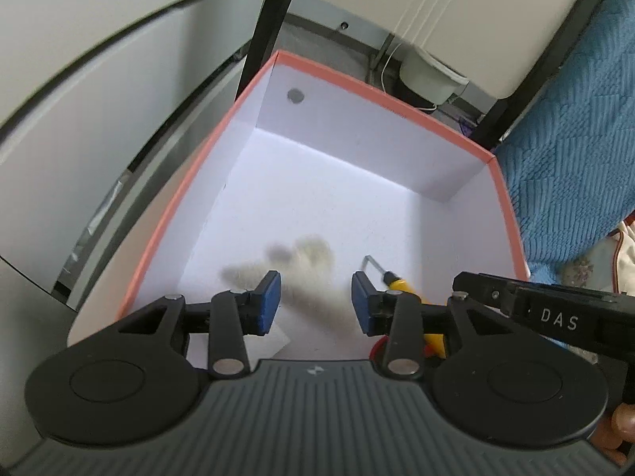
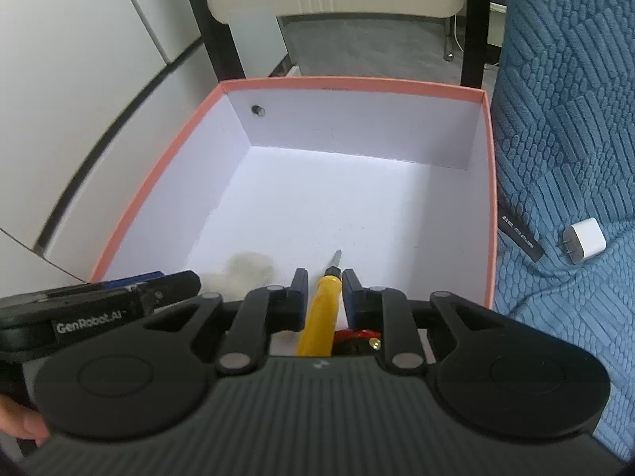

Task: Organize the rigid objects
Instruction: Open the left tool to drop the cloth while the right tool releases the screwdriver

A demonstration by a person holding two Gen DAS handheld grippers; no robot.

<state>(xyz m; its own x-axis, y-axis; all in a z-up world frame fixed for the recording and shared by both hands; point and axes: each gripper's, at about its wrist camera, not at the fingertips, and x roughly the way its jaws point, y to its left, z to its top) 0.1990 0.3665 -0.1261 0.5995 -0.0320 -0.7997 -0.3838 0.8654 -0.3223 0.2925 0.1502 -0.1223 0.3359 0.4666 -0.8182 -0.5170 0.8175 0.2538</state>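
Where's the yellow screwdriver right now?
The yellow screwdriver lies in the box, near its front edge, between the right gripper fingers, beside something red.

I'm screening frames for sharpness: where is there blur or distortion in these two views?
Left wrist view: the pale fluffy thing on the box floor is smeared, and fisheye bends the wall panels. Right wrist view: sharper, with the yellow screwdriver crisp between the right tool fingers; straight edges bow near the rim.
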